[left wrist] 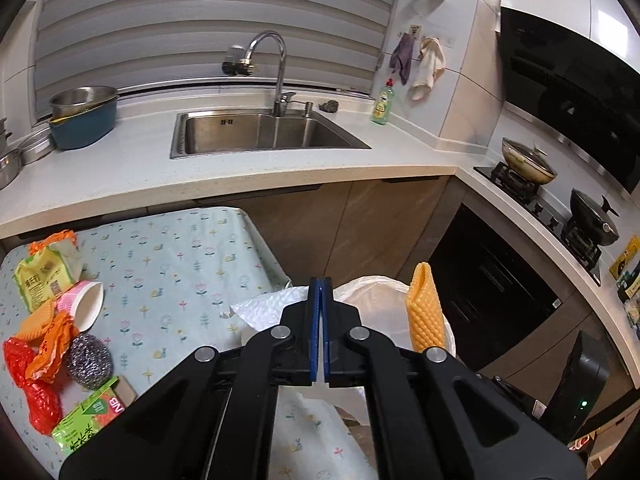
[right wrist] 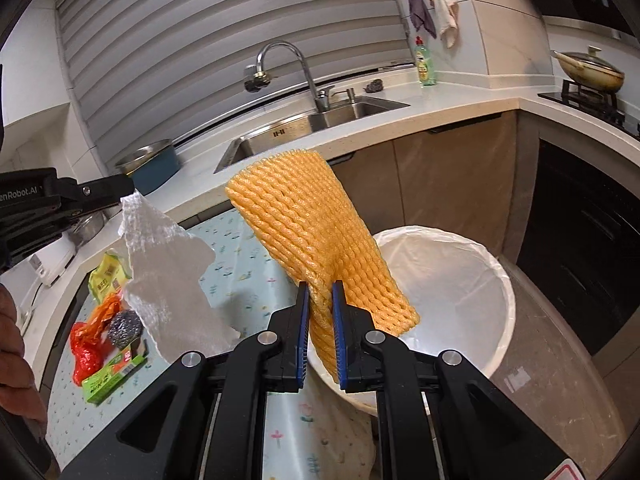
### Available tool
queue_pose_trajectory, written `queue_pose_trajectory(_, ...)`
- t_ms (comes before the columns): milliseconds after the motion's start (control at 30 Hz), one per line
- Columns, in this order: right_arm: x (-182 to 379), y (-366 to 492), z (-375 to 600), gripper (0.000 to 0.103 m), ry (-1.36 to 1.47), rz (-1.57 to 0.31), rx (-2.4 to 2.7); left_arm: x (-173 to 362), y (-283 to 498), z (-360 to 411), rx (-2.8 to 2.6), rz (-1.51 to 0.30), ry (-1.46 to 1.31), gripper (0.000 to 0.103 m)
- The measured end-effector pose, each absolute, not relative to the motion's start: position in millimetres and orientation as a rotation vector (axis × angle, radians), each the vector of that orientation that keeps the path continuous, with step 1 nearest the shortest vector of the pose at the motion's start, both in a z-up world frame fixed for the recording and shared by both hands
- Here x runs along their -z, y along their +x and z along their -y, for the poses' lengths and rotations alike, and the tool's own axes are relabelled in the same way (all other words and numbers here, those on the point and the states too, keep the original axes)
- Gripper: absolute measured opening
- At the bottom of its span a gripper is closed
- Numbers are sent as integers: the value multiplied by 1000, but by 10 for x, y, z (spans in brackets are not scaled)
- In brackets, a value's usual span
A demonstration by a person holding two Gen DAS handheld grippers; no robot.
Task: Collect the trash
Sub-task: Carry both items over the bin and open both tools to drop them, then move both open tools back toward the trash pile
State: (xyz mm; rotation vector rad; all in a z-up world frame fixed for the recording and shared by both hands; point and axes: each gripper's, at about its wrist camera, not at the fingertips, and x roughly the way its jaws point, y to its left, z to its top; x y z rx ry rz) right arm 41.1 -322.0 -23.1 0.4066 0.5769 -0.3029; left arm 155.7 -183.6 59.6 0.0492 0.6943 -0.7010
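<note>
While your two grippers hang over the corner of the patterned surface [left wrist: 168,264], the white-lined trash bin [right wrist: 476,280] fills the lower right of the right wrist view, open and standing on the floor just beside that surface. Your right gripper [right wrist: 320,300] has its jaws narrowed onto the orange foam net [right wrist: 316,236], which stands up from the blue pads and leans toward the upper left of the frame, in front of the bin's rim. Your left gripper [left wrist: 320,296] has its jaws pressed together on a sheet of white bubble wrap [right wrist: 168,280]; in the right wrist view the sheet hangs from that gripper at the left edge and drapes down over the surface. Farther left on the surface lies the rest of the trash: a red plastic bag [left wrist: 28,384], a green box [left wrist: 88,416], a yellow-green packet [left wrist: 44,276], a steel scourer [left wrist: 89,360] and a pink paper cup [left wrist: 82,304] on its side.
</note>
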Motion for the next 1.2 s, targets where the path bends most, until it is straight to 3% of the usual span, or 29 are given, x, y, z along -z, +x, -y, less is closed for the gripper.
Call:
queue_pose_trajectory(567,522,165,3814,11,464,-609,409,-185,1520,2834,854,-789,89,2)
queue_pose_trajectory(633,548,175,3832,11,464,-616,408,-132,1535,2838,849,-791,90,10)
queue_pose_trajectory(700,567,201,3842,11,461,-620,405,-91,1548,2819,827,-792,90,30)
queue_pose_trajectory(733,574,214,3847,11,460,-621,403,-78,1553,2799,815,-789,88,33)
queue_pose_trajectory(1200,627,502,3784,17,434,-647,367,2,1694,2515,718,-790,78,40)
